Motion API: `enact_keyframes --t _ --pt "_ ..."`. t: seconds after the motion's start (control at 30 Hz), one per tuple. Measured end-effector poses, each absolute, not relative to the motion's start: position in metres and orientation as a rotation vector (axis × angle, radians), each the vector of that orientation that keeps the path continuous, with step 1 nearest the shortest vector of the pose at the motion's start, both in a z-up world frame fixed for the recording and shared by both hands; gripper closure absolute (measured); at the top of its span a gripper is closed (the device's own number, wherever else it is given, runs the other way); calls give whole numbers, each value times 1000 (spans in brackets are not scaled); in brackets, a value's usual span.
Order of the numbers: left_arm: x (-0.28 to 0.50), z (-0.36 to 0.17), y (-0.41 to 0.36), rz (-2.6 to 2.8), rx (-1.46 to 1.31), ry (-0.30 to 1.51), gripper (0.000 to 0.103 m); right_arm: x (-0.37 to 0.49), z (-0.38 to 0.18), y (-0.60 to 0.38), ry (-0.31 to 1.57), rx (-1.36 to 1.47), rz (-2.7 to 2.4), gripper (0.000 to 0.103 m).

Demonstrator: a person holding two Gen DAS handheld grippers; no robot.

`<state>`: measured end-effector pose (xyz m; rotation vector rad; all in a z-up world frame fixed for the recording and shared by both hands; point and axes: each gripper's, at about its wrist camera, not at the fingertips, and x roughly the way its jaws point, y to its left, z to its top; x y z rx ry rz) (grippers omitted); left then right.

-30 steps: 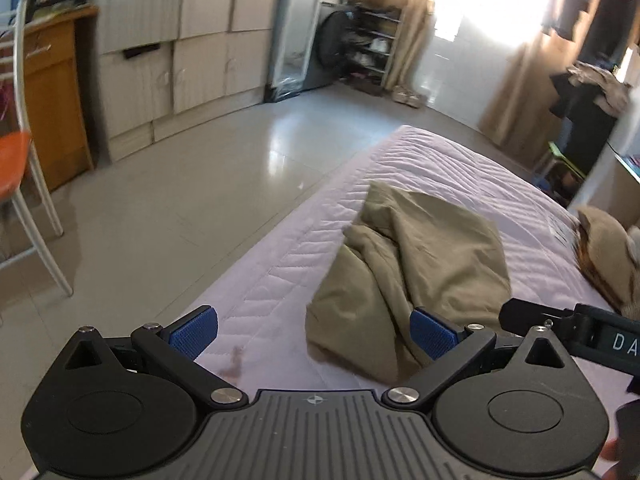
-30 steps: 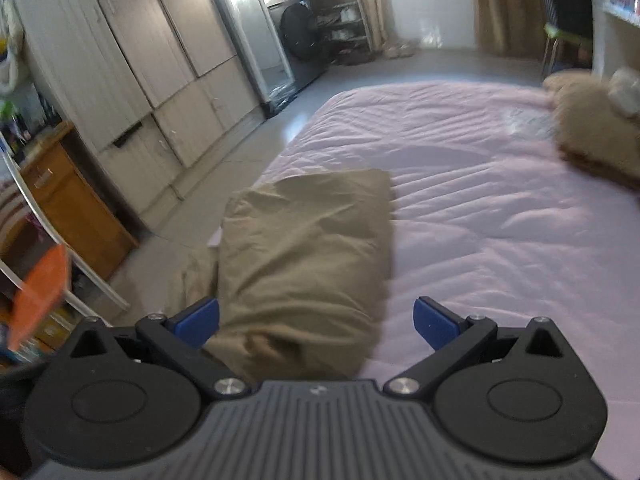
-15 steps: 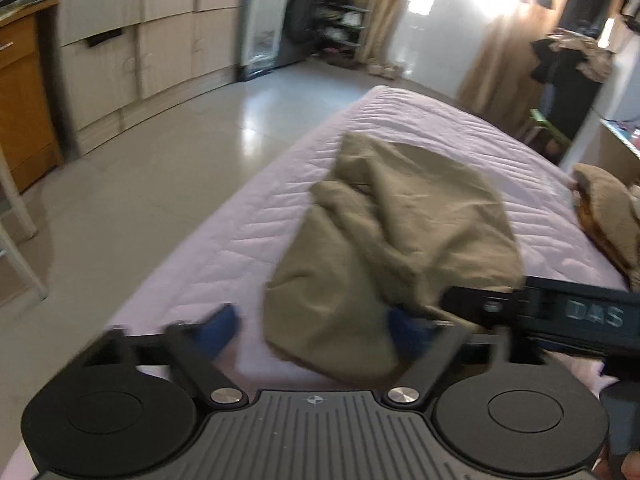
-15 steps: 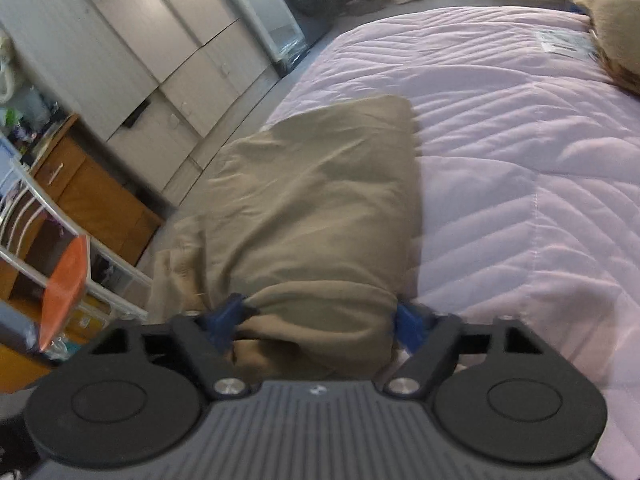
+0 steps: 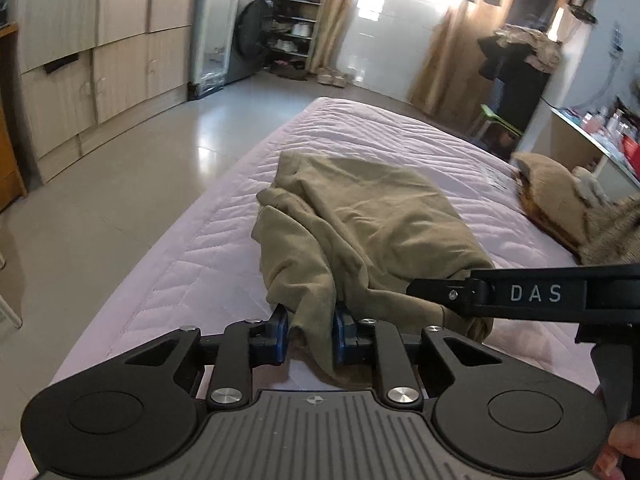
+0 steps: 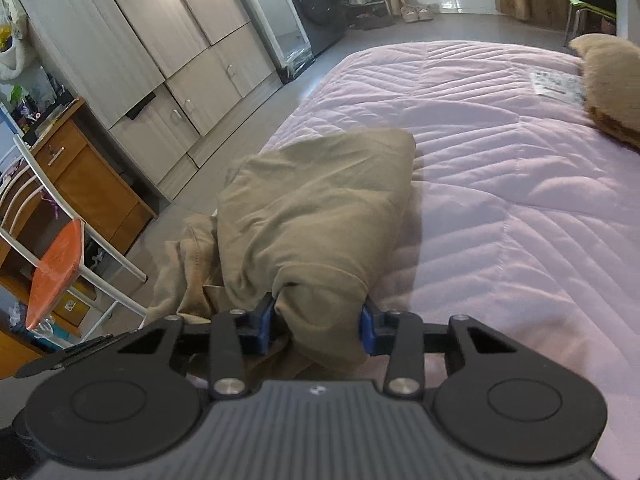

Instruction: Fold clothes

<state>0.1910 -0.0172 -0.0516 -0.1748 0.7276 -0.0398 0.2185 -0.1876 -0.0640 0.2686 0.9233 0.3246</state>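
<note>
Khaki garment [image 5: 372, 224] lay bunched on the pink quilted bed [image 5: 192, 280], filling the centre of both frames. Left gripper [image 5: 308, 336] had just been closing, its blue fingers [image 5: 278, 334] clamped on a narrow fold at the near edge. Right gripper [image 6: 318, 326] had also been closing, fingers [image 6: 266, 326] pressed on a thicker bunch of the same cloth at lower centre
</note>
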Motion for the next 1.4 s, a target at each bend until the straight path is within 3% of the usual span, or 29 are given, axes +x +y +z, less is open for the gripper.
enact_keyframes --t 0.23,0.57,0.77,0.83,0.9,1.0,1.2,1.3,1.4 --pt "110 -30 -51 -138 -172 749 81 137 -45 -220 949 286 274 62" --pt "-90 -4 -95 -326 -61 815 81 -66 -5 -237 1009 240 165 62" --pt "-157 -31 -102 -332 100 920 69 -133 -34 -227 1128 213 80 59" --pt "-170 -40 -104 -300 171 915 62 -143 -54 -220 1176 175 43 54" --pt "-180 -47 -107 -253 244 897 44 -148 -67 -217 1191 157 -19 41" --pt "-183 -48 -107 -212 305 847 38 -155 -66 -221 1133 190 -108 21" --pt "-196 -26 -93 -180 217 764 31 -186 -34 -226 1008 218 -209 19" --pt "-200 -14 -82 -147 146 721 29 -191 -11 -220 908 205 -226 3" --pt "-201 -15 -69 -120 97 712 20 -180 2 -211 864 224 -167 2"
